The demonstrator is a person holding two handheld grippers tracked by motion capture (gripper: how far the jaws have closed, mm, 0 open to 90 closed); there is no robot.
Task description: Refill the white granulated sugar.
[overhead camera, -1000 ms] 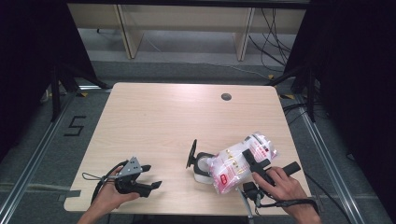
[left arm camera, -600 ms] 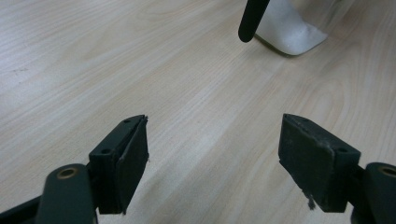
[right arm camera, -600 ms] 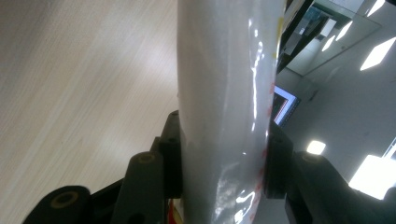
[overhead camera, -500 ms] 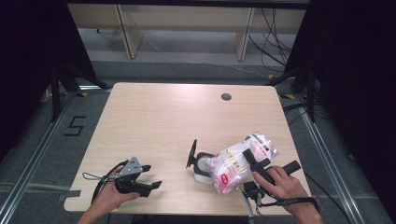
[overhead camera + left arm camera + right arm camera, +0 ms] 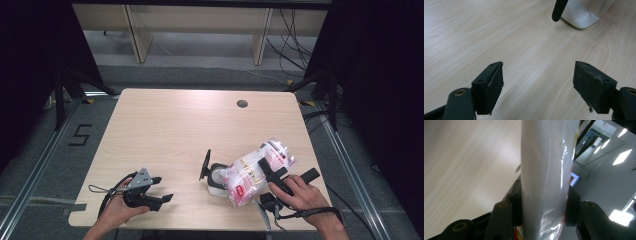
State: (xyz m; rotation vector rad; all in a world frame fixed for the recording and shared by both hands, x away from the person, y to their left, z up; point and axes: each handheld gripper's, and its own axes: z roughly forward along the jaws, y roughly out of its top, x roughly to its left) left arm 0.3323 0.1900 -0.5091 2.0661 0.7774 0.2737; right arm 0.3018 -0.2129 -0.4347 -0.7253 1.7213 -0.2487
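- Right tongs [image 5: 263, 170] pinch the clear plastic bag [image 5: 252, 172] across its middle, tipped toward the white container [image 5: 216, 182] at the near right of the table [image 5: 165, 130].
- Left tongs [image 5: 160, 192] rest spread and empty on the wood at my near left, well apart from the bag.
- I judge the bag light, soft and slippery: its glossy film [image 5: 544, 170] bulges between my pads, so a mid-body grip could slide.
- Gripping nearer the sealed end looks safer to me.
- What fills the bag looks white; I cannot tell more.
- A black lid [image 5: 205, 164] stands up beside the container; its inside is hidden.
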